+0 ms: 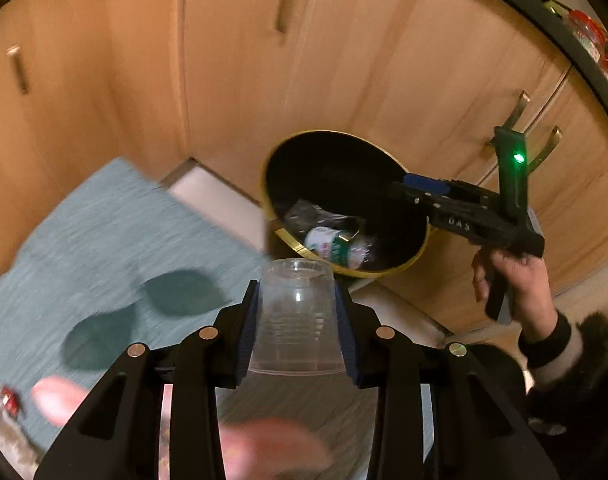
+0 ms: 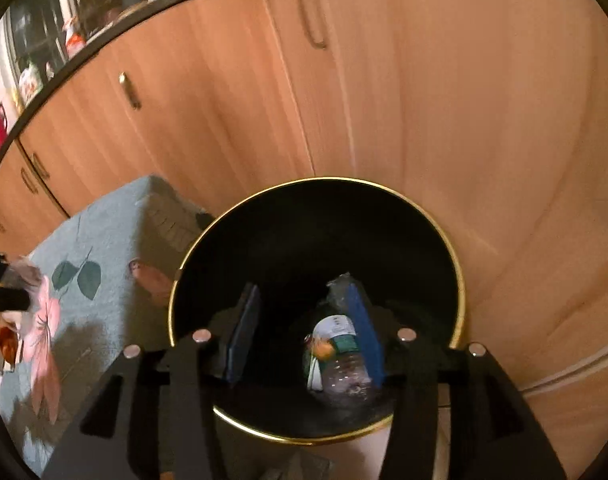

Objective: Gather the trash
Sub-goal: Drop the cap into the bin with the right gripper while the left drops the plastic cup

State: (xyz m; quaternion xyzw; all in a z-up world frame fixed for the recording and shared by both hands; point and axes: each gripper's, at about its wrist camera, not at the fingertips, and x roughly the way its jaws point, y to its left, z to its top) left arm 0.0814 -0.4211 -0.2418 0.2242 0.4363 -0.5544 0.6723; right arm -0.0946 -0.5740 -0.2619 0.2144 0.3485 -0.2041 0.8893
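The left gripper (image 1: 300, 320) was pinching a clear, ribbed plastic cup (image 1: 298, 320) between its blue pads, one pad pressed on each side wall. The cup's long axis ran straight ahead along the fingers, its closed base pointing forward and its wide mouth back toward the camera. Just past the cup's base lay the near edge of a round black bin with a thin gold rim (image 1: 383, 274) — the cup's end overlapped that edge in the left wrist view, though whether it was over the opening could not be told. The right gripper (image 2: 304, 332) hung above the same bin (image 2: 461, 276), its fingers spread apart with nothing between them, and its fingertips sat inside the circle of the rim with dark open room on every side. Below and between those fingers, at the bin's bottom, lay a crumpled clear plastic bottle with a green-and-white label (image 2: 339, 356), on its side. Wooden cabinet doors (image 2: 463, 100) stood close behind the bin's far edge. To the left of both grippers a pale blue flowered tablecloth (image 2: 104, 240) ended at a corner right beside the bin.
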